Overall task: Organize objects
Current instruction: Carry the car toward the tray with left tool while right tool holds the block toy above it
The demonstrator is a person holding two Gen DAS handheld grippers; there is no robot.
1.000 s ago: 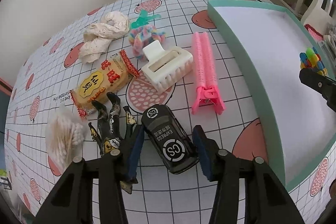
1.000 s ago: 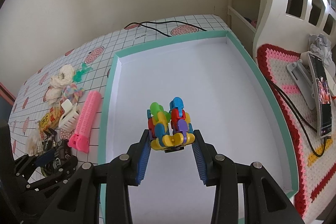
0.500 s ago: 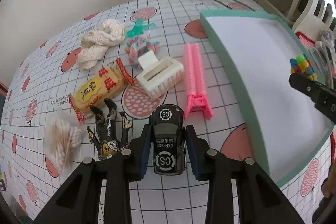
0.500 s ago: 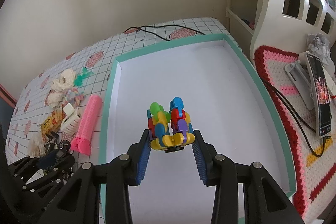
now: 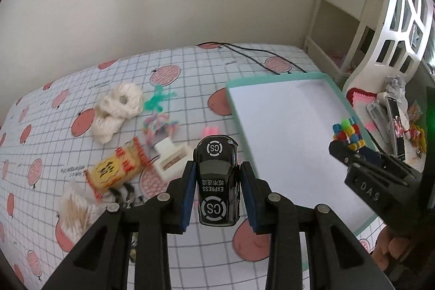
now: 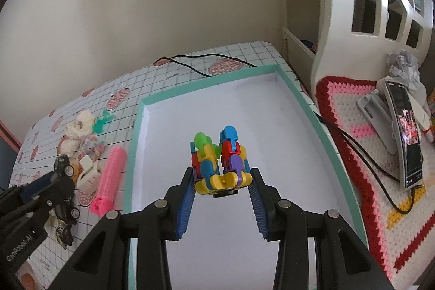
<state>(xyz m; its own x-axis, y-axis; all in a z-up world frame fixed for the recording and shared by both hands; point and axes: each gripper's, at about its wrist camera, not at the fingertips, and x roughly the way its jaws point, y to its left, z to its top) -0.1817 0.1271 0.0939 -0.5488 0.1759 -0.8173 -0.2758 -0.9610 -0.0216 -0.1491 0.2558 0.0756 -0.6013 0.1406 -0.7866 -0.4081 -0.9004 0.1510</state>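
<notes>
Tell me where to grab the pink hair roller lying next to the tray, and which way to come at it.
Grip the pink hair roller across its ribbed barrel near the middle, coming from above with the fingers straddling its width. It lies flat on the checked tablecloth, lengthwise beside the tray wall; the clip end looks irregular. The tray-side finger has little room, and the white claw clip crowds the other side.

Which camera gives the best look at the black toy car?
The left wrist view: the black toy car fills the centre between the left gripper fingers, roof lettering readable. The right wrist view shows it only small, side-on at the left edge.
</notes>
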